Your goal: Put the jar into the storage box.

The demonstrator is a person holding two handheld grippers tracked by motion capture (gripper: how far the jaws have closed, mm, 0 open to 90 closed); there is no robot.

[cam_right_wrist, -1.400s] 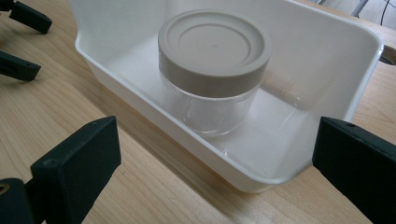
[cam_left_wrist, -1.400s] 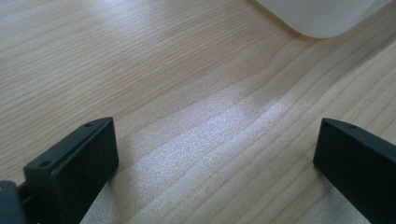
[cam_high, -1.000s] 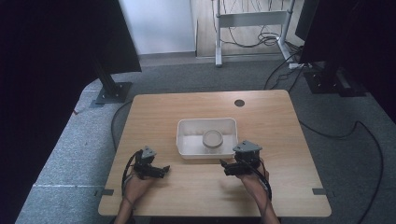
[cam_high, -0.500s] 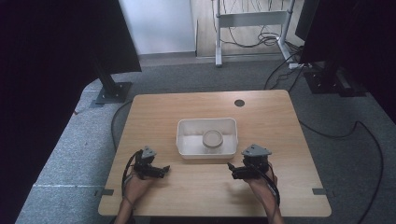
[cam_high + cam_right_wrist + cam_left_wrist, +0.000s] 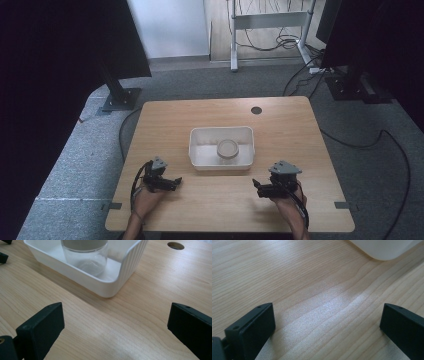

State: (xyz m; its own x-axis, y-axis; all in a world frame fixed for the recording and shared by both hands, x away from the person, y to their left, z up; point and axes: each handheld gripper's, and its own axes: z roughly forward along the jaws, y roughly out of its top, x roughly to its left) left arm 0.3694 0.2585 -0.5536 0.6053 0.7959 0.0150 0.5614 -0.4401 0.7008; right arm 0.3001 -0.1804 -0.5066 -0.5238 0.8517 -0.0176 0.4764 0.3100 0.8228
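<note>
Both grippers sat wide open and empty on the table (image 5: pixel 165 117): left gripper (image 5: pixel 172 182), right gripper (image 5: pixel 258 187). The jar (image 5: pixel 227 148) stood upright inside the white bin (image 5: pixel 196 150), apart from both. Risk: the bin wall could block a side approach and the smooth glass could slip or tip.

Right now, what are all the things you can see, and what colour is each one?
Jar: one, clear glass with a grey lid, standing in the tray.
Tray: one, white, middle of the table.
Table: one, light wood, with a round hole near its far edge.
Cables: several, dark, on the floor beyond the table.
Left gripper: one, black, open, near side left of the tray.
Right gripper: one, black, open, near side right of the tray.
</note>
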